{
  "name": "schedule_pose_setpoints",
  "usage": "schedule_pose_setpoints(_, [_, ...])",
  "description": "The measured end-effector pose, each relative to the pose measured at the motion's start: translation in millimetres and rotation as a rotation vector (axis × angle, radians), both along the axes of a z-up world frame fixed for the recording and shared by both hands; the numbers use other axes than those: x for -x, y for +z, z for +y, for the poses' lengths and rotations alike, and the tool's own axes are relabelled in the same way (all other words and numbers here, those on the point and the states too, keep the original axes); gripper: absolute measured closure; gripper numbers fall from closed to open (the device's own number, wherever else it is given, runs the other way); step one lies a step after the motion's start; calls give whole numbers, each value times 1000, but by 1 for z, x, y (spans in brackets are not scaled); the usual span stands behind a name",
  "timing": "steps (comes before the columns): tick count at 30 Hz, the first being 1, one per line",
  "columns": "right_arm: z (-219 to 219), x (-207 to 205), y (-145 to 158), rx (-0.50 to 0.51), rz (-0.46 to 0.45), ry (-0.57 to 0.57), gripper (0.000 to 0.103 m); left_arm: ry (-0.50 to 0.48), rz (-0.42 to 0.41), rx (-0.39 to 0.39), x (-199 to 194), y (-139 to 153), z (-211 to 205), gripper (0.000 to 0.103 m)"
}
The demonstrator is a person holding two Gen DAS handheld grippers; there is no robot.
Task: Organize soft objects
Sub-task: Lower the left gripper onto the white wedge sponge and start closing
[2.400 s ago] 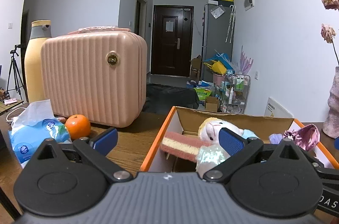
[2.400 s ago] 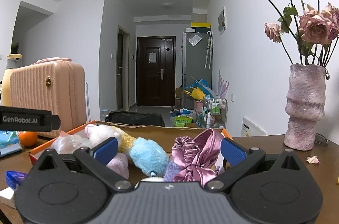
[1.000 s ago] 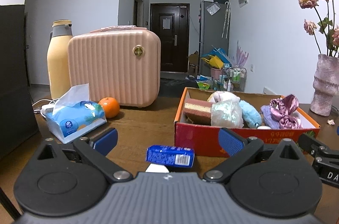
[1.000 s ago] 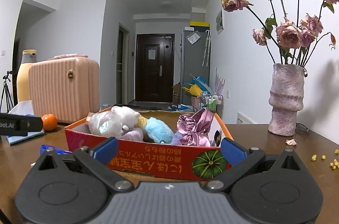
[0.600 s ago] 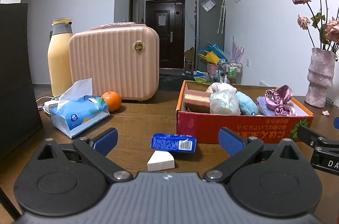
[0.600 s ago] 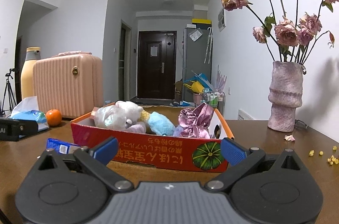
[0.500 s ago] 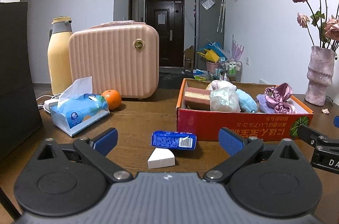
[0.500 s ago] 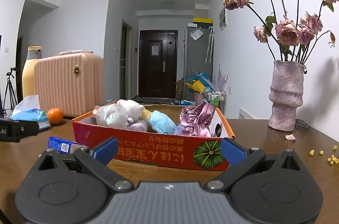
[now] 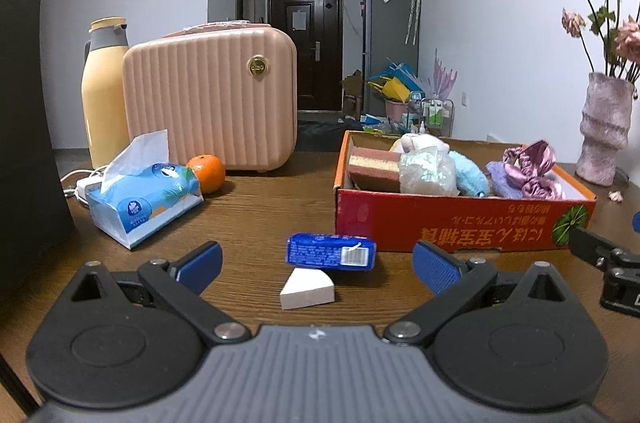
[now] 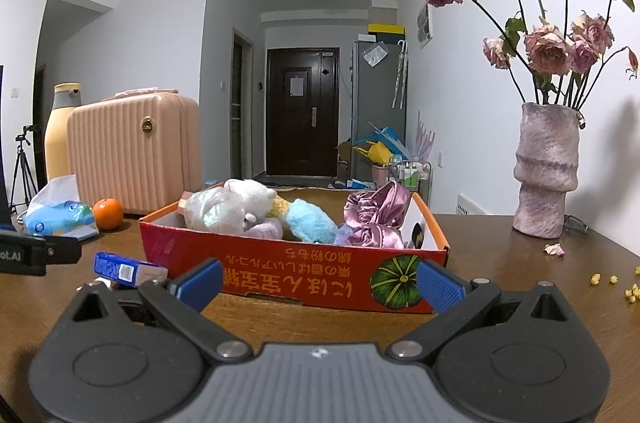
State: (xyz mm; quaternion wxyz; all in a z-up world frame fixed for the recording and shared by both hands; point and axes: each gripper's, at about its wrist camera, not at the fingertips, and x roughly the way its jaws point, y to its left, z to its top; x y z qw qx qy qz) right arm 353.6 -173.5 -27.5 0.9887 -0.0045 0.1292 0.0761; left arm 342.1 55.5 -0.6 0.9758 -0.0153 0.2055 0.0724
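Observation:
A red cardboard box [image 9: 460, 221] [image 10: 296, 265] sits on the brown table and holds soft things: a striped sponge [image 9: 374, 159], a white plush [image 9: 424, 145] [image 10: 250, 193], a shiny plastic-wrapped lump [image 9: 426, 171], a light blue plush [image 10: 312, 221] and a purple satin scrunchie [image 9: 528, 169] [image 10: 376, 219]. A white wedge sponge [image 9: 307, 289] lies in front of my open, empty left gripper [image 9: 316, 263]. My right gripper [image 10: 320, 281] is open and empty, facing the box front.
A blue packet [image 9: 331, 251] [image 10: 128, 271] lies left of the box. A tissue pack [image 9: 140, 201], an orange [image 9: 206, 173], a pink case [image 9: 212, 99] and a yellow flask [image 9: 103, 91] stand at the left. A vase of dried roses [image 10: 546, 175] stands at the right, with petals [image 10: 554, 249] near it.
Both grippers have drawn back from above the box to the near side of the table. The white wedge sponge and the blue packet have come into view. Both grippers stay open.

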Motion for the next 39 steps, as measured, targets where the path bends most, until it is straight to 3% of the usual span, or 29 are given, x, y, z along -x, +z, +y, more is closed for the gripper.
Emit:
schedule_pose_setpoints(25, [-6, -16, -8, -13, 93, -31, 0, -50, 234, -13, -66, -41, 40, 0])
schedule_pose_setpoints(27, [-6, -18, -9, -13, 100, -34, 0, -50, 239, -20, -70, -42, 41, 5])
schedule_pose_setpoints(33, [-8, -23, -10, -22, 117, -54, 0, -87, 269, -8, -80, -46, 40, 37])
schedule_pose_setpoints(37, [-12, -25, -11, -33, 128, -70, 0, -113, 296, -3, -83, -49, 39, 65])
schedule_pose_setpoints(39, [-13, -26, -11, -35, 131, -77, 0, -136, 294, 13, -82, -49, 40, 68])
